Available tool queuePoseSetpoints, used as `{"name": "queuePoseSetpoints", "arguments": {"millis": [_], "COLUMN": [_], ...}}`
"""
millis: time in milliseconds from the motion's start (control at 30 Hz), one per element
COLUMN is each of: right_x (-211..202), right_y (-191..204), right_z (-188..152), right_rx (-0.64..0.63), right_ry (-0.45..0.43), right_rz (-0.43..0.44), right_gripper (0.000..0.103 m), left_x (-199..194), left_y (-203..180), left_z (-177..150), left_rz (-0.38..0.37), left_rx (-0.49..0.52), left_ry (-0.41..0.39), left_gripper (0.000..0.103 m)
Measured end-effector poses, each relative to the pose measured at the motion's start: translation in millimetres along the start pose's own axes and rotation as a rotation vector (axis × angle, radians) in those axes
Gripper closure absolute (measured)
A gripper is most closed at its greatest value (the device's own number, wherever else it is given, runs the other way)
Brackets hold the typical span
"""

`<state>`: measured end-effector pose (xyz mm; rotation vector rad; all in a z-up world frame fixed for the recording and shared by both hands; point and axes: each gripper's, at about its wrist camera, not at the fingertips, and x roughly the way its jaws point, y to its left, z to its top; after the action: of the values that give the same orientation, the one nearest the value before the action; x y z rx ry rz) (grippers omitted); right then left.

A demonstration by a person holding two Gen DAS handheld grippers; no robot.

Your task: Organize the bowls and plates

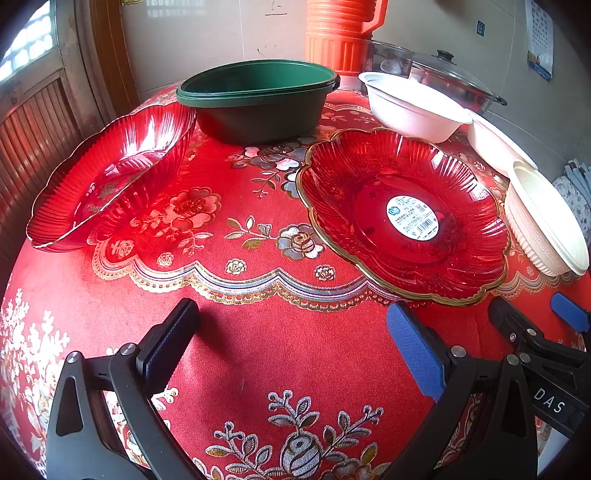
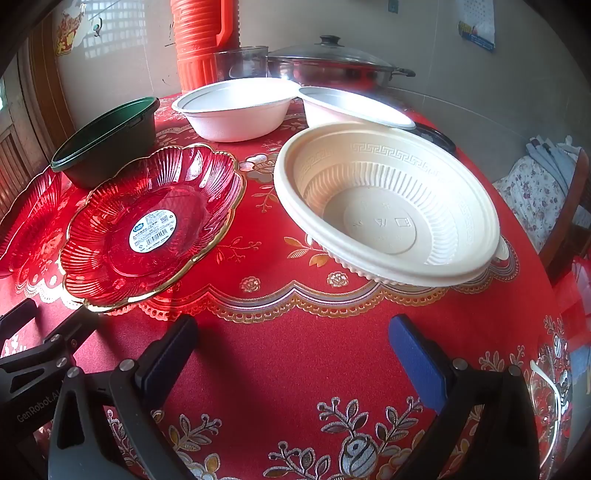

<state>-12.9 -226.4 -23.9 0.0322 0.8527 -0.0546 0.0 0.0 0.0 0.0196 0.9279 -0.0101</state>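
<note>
Both grippers sit low at the near edge of the red floral tablecloth (image 1: 258, 350), angled down at it, nothing picked up. The left gripper (image 1: 295, 343) has its jaws spread wide with only bare cloth between them, and the right gripper (image 2: 295, 350) is the same, fully spread and empty.

I'll use the red plate with the sticker (image 1: 402, 218) as the landmark, the gold-rimmed scalloped one with a white barcode label in the middle. It lies flat just beyond the left gripper, a bit to the right of its blue-padded finger, not touching. From the right wrist view the same plate is ahead and off to the left.

To the right of that plate is the cream ribbed bowl (image 2: 388, 206), straight ahead of the right gripper's open jaws, near but apart from them. To the left of the plate, well apart, is a second red plate (image 1: 110, 177) that looks tilted, its far side up by the green bowl (image 1: 258, 99), which stands behind and left of the landmark plate.

Behind the plate to the right are two white bowls (image 2: 236, 107), side by side and close together. Farthest back, against the wall: an orange thermos jug (image 1: 340, 33), a clear glass container (image 2: 240, 62) and a metal pot with a glass lid (image 2: 332, 62).
</note>
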Motion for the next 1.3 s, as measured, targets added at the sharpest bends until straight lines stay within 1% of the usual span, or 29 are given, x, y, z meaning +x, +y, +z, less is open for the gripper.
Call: {"name": "queuePoseSetpoints", "arguments": {"millis": [1033, 1167, 1300], "right_x": [0.4, -0.2, 1.5], "right_y": [0.3, 0.4, 4.6], "right_z": [0.2, -0.8, -0.8], "right_rx": [0.001, 0.002, -0.029], "right_ry": [0.000, 0.001, 0.052], "right_rz": [0.001, -0.002, 0.019], "right_gripper": [0.000, 0.000, 0.000], "left_x": [0.0, -0.2, -4.1], "left_y": [0.0, 1.0, 1.1], "left_z": [0.0, 0.2, -3.3], "left_rz": [0.001, -0.016, -0.027], "left_rx": [0.000, 0.023, 0.037], "left_ry": [0.000, 0.008, 0.016], "left_gripper": [0.001, 0.001, 0.001]}}
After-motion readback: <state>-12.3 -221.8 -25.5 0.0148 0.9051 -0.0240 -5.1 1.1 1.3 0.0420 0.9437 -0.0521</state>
